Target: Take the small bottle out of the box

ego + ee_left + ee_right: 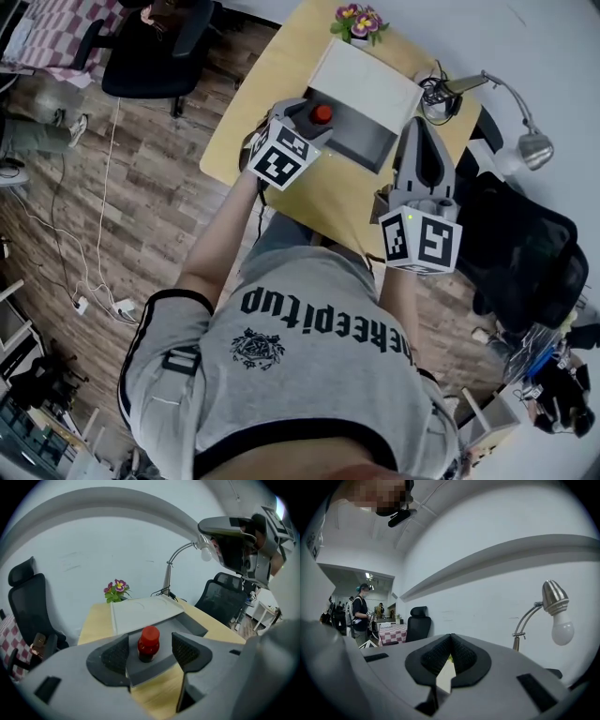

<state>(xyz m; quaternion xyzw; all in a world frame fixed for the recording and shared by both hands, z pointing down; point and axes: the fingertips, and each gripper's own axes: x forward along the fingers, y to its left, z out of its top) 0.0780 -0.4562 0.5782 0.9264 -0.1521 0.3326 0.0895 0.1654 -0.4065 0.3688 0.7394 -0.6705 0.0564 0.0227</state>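
A small bottle with a red cap (322,114) stands in the grey bottom of an open box (364,142), whose white lid (367,81) lies folded back toward the wall. My left gripper (304,112) is at the box's left end and open. In the left gripper view the bottle (148,644) stands upright between the two dark pads (114,655), with a gap on each side. My right gripper (419,127) hovers over the table's right side, away from the box. Its pads (461,658) are pressed together with nothing in them, and it points up at the wall.
A pot of purple flowers (359,21) stands behind the box. A desk lamp (527,142) and cables (437,91) sit at the table's right corner. Black office chairs stand at the left (155,47) and right (525,253). People stand far off (360,613).
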